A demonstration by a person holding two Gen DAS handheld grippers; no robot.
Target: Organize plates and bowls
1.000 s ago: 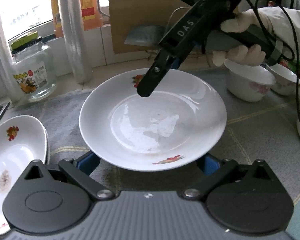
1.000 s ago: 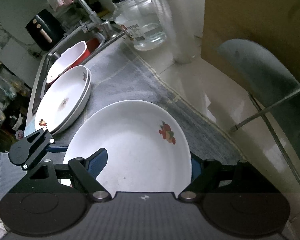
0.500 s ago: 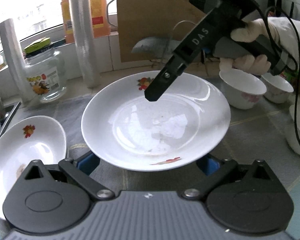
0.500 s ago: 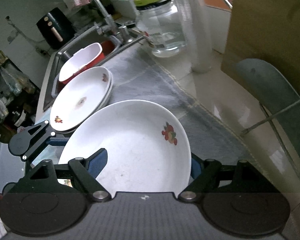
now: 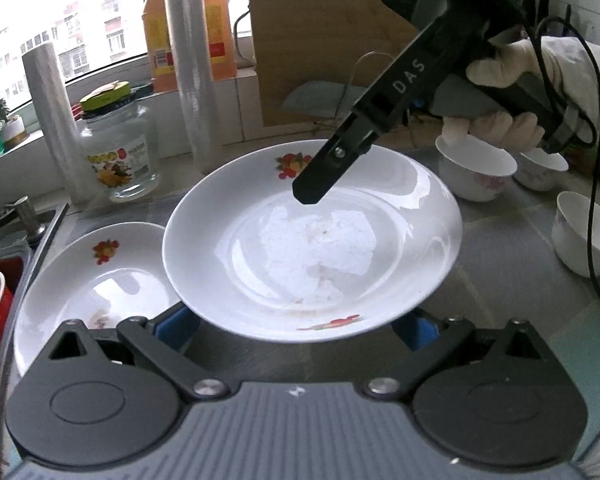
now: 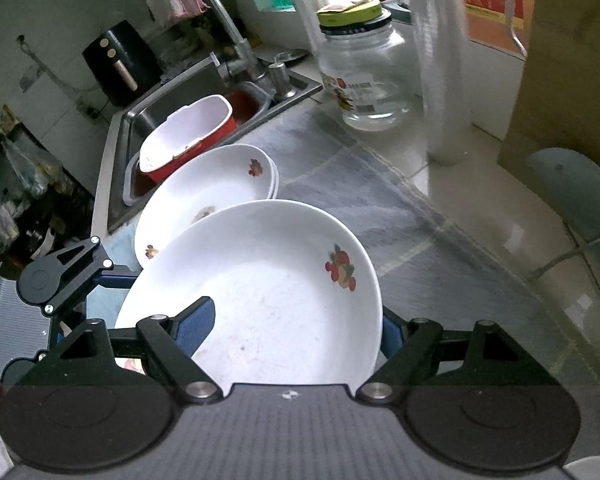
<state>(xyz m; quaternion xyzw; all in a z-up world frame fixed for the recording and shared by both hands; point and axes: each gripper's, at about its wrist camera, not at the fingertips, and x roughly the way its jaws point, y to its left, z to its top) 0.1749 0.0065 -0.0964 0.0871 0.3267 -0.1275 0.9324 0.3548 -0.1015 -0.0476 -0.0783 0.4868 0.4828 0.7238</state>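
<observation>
Two claws share one white plate (image 5: 312, 248), which is up off the grey cloth (image 6: 380, 216) and roughly level. The right claw (image 6: 294, 326) pinches it at a middling width: one blue pad lies on the inside of the plate, the other is tucked behind the rim on the opposite side. The left claw (image 5: 296, 320) has its fingers spread wide beneath the plate's near edge. The rim hides their tips, so I cannot tell whether they press on it or only prop it from below. Ahead and to the left of the left claw, and straight beyond the right claw, sits a stack of matching plates (image 6: 204, 192) on the cloth beside the sink (image 6: 116, 184). A red tub (image 6: 188, 140) sits in the sink just past the stack. Several small bowls (image 5: 476, 168) stand off to the right of the left claw, behind the gloved hand (image 5: 496, 96) that carries the right claw. The step in hand looks like carrying this plate over to join the stack. The next move calls for both claws to travel together toward the stack with the plate flat. They then need to centre it over the top plate, lower it gently and let go only once it nests. The bowls seem to be left for afterwards.
</observation>
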